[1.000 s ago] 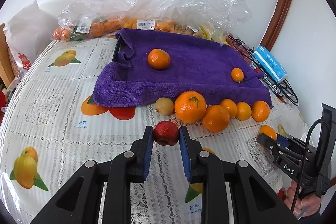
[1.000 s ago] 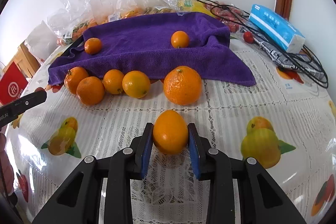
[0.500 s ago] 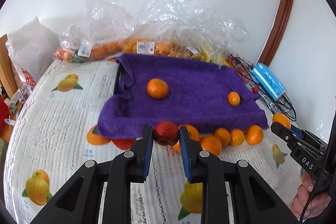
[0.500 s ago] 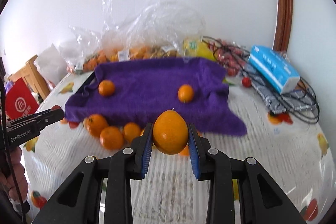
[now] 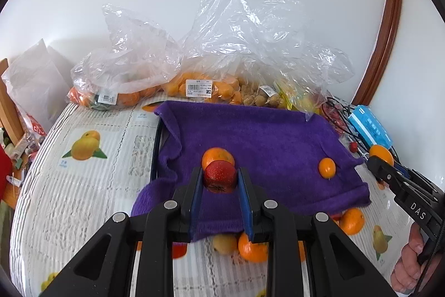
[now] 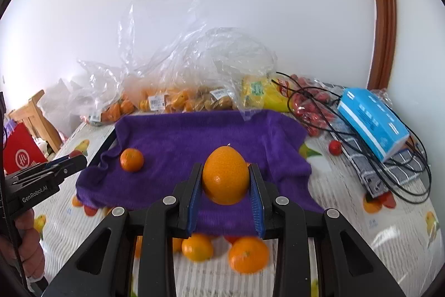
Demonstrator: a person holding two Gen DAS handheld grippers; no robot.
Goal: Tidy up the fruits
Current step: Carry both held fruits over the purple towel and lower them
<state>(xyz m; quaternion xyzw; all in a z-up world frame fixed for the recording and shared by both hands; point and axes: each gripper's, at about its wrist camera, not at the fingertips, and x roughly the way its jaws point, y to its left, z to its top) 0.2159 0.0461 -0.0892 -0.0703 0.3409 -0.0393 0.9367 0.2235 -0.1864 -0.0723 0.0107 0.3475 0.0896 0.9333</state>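
Black tongs (image 5: 219, 180) with blue pads (image 5: 198, 185), silver screws (image 5: 170, 204), "DAS" lettering.

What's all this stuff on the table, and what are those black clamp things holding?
purple towel: one, purple, middle of the table.
oranges on the towel: two, orange, apart.
loose oranges: several, orange, on the tablecloth by the towel's near edge.
plastic bags: several, clear, holding fruit, by the wall.
blue box: one, right of the towel, on black cables.
red fruit: one, clamped in the left gripper.
orange fruit: one, clamped in the right gripper.
hands: two, gripping the handles.
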